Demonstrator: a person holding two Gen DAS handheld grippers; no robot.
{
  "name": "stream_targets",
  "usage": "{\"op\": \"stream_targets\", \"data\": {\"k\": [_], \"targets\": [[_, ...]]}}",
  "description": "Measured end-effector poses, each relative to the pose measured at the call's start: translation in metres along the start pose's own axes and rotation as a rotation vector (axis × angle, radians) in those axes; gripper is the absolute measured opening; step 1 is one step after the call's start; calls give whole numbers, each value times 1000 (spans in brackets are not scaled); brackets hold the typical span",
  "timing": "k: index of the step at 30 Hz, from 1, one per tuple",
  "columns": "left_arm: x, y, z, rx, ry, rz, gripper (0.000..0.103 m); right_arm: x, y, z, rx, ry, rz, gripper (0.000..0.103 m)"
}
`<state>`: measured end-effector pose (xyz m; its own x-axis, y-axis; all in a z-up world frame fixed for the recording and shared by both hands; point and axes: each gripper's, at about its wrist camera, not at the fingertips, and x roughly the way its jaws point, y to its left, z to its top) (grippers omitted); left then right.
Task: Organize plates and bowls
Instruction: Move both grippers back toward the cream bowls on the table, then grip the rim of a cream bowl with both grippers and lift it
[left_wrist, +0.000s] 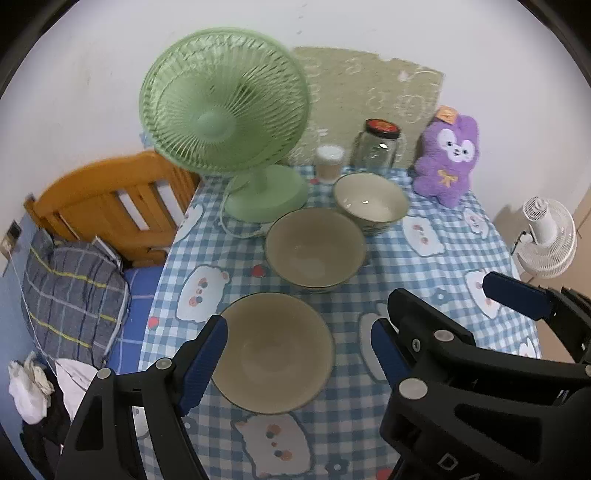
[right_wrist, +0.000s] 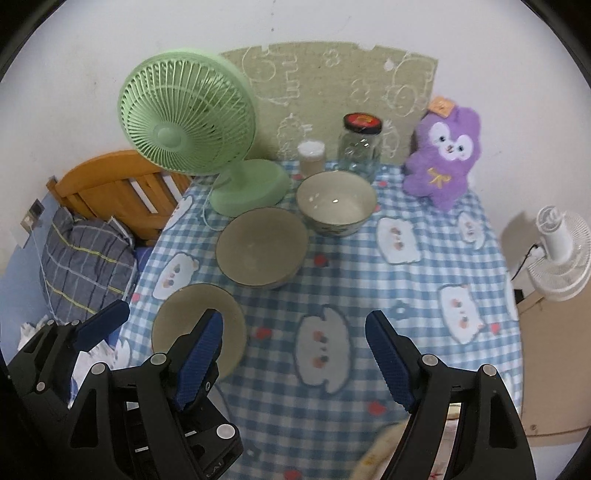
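Now three dishes sit in a slanted row on the tabletop, which has a blue checked cloth with little white bears on it. Nearest is a flat plate. Behind it sits a wide bowl, and behind that a deeper bowl with a pattern on its outside. The two bowls look very close, maybe touching. The plate is a little apart from the wide bowl.

The left gripper hangs over the plate with its blue fingers wide apart — nothing is between them but the plate lying below, and they do not touch it. The right gripper is just beside it, over bare cloth, and its fingers are wide apart too, holding nothing. Each gripper shows at the edge of the other's view.

At the back stands a green fan beside the bowls. Next to it are a small cup and a glass jar with a dark lid. A purple plush sits at the far right corner. A white fan stands off the right side — and a wooden headboard and a grey pillow are on the left.
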<state>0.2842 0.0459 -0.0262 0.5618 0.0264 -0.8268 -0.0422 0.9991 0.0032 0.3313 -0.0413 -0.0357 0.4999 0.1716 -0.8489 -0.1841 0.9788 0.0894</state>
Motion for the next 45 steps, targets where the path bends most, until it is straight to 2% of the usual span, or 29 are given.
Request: {"op": "stream_targets", "data": {"k": [6, 10, 16, 20, 25, 27, 32, 37, 40, 45], "targets": [[25, 23, 2, 10, 42, -11, 80, 33, 20, 4, -1, 49, 2, 82], [42, 35, 4, 37, 60, -53, 79, 48, 27, 4, 25, 69, -17, 82], [67, 52, 1, 68, 80, -50, 77, 74, 29, -3, 86, 100, -40, 82], [88, 62, -3, 91, 120, -41, 75, 91, 29, -9, 125, 141, -13, 81], [101, 68, -12, 101, 159, -59, 70, 110, 33, -17, 129, 184, -22, 62], [104, 70, -14, 101, 175, -68, 66, 116, 35, -20, 125, 198, -23, 58], [115, 70, -22, 113, 222, -81, 39, 126, 43, -27, 93, 230, -16, 41], [117, 75, -26, 96, 230, -90, 32, 135, 46, -32, 83, 259, -15, 22], [119, 77, -25, 91, 234, -92, 28, 139, 47, -37, 89, 278, -11, 16], [121, 79, -29, 100, 252, -90, 18, 138, 48, -38, 84, 277, -19, 15]]}}
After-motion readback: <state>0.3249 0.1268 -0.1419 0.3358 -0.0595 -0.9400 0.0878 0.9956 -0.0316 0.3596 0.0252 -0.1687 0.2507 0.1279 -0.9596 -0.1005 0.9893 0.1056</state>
